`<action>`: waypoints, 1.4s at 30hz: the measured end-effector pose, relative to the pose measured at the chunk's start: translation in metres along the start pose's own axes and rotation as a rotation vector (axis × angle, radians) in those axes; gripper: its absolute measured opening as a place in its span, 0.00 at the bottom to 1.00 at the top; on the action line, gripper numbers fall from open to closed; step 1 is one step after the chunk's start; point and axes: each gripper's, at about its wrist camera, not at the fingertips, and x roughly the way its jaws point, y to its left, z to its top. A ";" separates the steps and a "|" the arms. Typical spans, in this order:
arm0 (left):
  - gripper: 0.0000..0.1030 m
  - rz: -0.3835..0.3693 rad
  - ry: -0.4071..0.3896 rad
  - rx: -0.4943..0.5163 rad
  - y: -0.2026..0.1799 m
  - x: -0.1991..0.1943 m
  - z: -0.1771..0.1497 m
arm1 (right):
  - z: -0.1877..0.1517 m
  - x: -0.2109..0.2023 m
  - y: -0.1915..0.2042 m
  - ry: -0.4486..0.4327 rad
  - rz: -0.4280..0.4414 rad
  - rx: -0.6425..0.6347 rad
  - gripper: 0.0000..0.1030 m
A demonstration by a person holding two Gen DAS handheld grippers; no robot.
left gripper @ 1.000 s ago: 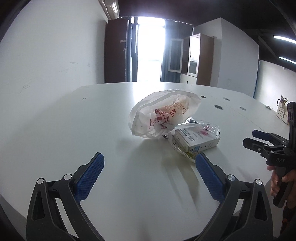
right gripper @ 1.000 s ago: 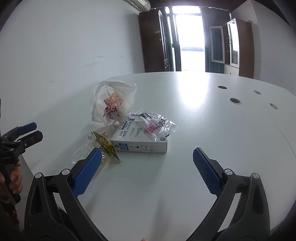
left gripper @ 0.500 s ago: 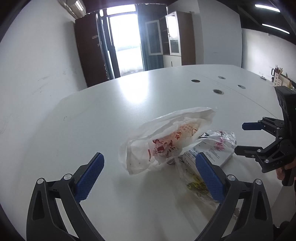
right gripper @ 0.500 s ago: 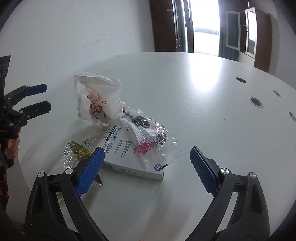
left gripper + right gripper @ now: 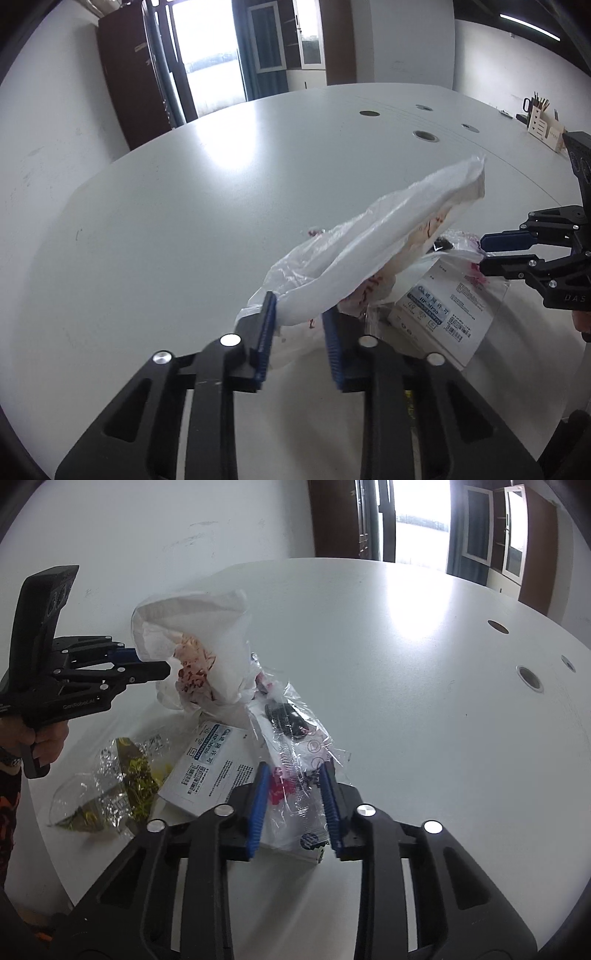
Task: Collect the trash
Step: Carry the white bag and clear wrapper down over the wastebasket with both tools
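Observation:
A white plastic bag (image 5: 369, 251) with red-printed paper inside lies on the white table (image 5: 184, 203). My left gripper (image 5: 299, 328) is closing its jaws, and its blue pads pinch the bag's near edge. In the right wrist view the left gripper (image 5: 164, 668) bites the white bag (image 5: 207, 635) from the left. My right gripper (image 5: 294, 806) is closing too, with a clear plastic wrapper (image 5: 295, 746) printed in pink squeezed between its pads. That wrapper lies over a flat white box (image 5: 218, 764). The right gripper (image 5: 482, 254) nips the wrapper at the right in the left wrist view.
A crumpled clear wrapper with yellow-green print (image 5: 110, 794) lies near the table's rounded front-left edge. Round cable holes (image 5: 424, 136) are set in the tabletop farther back. A wooden pen holder (image 5: 543, 125) stands at the far right. A hand (image 5: 44, 738) grips the left tool's handle.
Both grippers moved in on the pile and their jaws went from wide open to nearly closed, the left around the white bag's edge, the right around the clear wrapper.

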 end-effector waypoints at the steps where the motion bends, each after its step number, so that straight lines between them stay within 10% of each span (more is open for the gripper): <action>1: 0.09 -0.011 -0.002 -0.006 0.000 0.000 -0.004 | -0.001 0.000 0.002 -0.006 0.005 -0.006 0.13; 15: 0.01 0.227 -0.262 -0.183 0.002 -0.106 -0.015 | -0.014 -0.029 0.028 -0.093 -0.031 0.000 0.00; 42: 0.00 0.121 -0.424 -0.431 -0.083 -0.245 -0.132 | -0.108 -0.165 0.084 -0.356 -0.029 0.076 0.00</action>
